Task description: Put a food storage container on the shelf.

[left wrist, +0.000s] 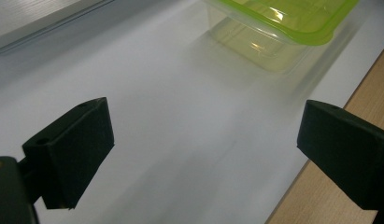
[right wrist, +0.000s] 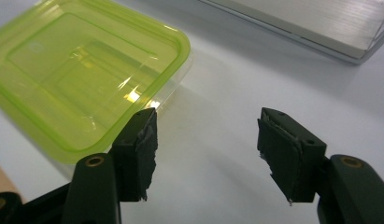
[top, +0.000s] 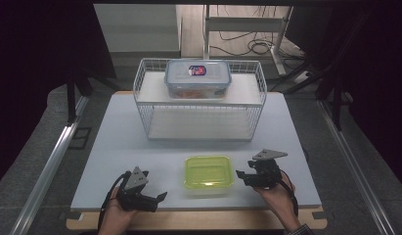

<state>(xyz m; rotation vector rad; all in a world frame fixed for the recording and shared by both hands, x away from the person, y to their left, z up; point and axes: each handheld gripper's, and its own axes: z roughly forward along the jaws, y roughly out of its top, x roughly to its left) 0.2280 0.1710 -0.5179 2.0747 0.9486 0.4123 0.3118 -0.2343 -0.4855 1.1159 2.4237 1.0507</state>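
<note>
While each hand-held gripper (top: 162, 197) (top: 241, 175) gapes, green-lidded container (top: 208, 173) sits between; blue-lidded box (top: 197, 78) tops rack (top: 201, 105)

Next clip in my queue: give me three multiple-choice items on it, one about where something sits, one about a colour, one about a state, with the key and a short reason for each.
1. Where is the clear box with the blue-rimmed lid?
A. On the wire rack's top shelf
B. On the table in front of the rack
C. On the floor

2. What colour is the lid of the container between the grippers?
A. Red
B. Yellow-green
C. White

3. How do the right gripper's jaws stand?
A. Shut on the lid
B. Shut on nothing
C. Open, holding nothing

Key: 1 A, it rests on the wire rack, upper level. 2 B, the lid is translucent yellow-green. 3 C, bare table shows between the jaws.
</note>
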